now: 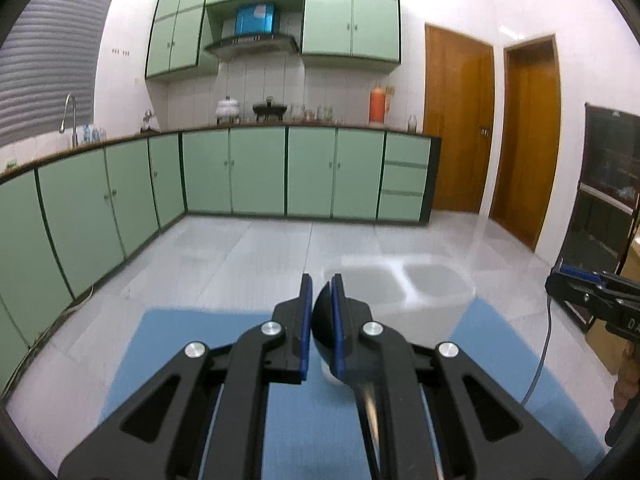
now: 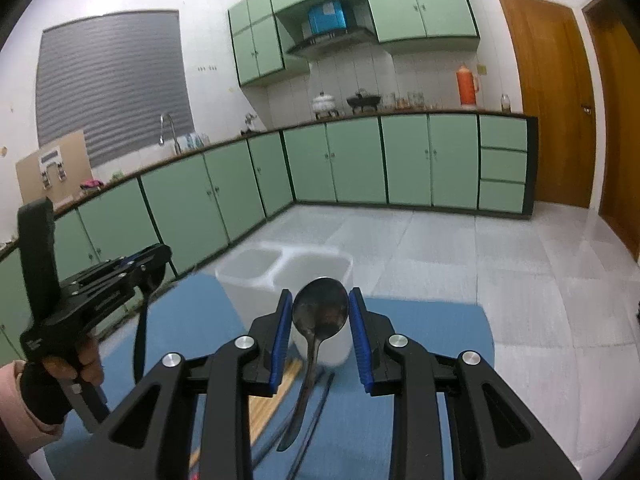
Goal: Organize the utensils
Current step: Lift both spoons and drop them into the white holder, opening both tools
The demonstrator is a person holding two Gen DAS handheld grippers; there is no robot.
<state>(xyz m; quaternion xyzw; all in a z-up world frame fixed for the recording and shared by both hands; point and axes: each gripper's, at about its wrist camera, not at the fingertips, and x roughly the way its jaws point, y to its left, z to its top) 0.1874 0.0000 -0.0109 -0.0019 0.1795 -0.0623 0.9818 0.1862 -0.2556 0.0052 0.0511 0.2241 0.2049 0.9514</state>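
1. Spoons, one per tongs. Right tongs (image 2: 319,316): blue pads clamped on both edges of a metal spoon (image 2: 320,308) at the bowl; handle hangs down toward the camera, over the blue mat (image 2: 432,324).
2. Left tongs (image 1: 322,312): clenched nearly flat on a dark spoon (image 1: 325,320), bowl seen edge-on btwn the pads, handle trailing below. In the right view the left tongs show from the side, held in the person's hand (image 2: 86,360), dark handle dangling under them.
3. Handling (judged): steel, stiff, light, not fragile; smooth and slick. Held by the bowl w/ a long handle hanging free, each spoon may swing or pivot in the pads. The neck or mid-handle would likely give a steadier hold.
4. Outward: white two-part bin (image 2: 288,276) stands on the mat just beyond both tongs, both halves look empty. Likely target; which half for which spoon, can't tell.
5. Below the right tongs on the mat: wooden sticks (image 2: 276,392), prob. chopsticks, and dark thin rods (image 2: 320,396) beside them, still unsorted.
6. Beyond: tiled floor (image 2: 460,248), green cabinets (image 2: 360,160).
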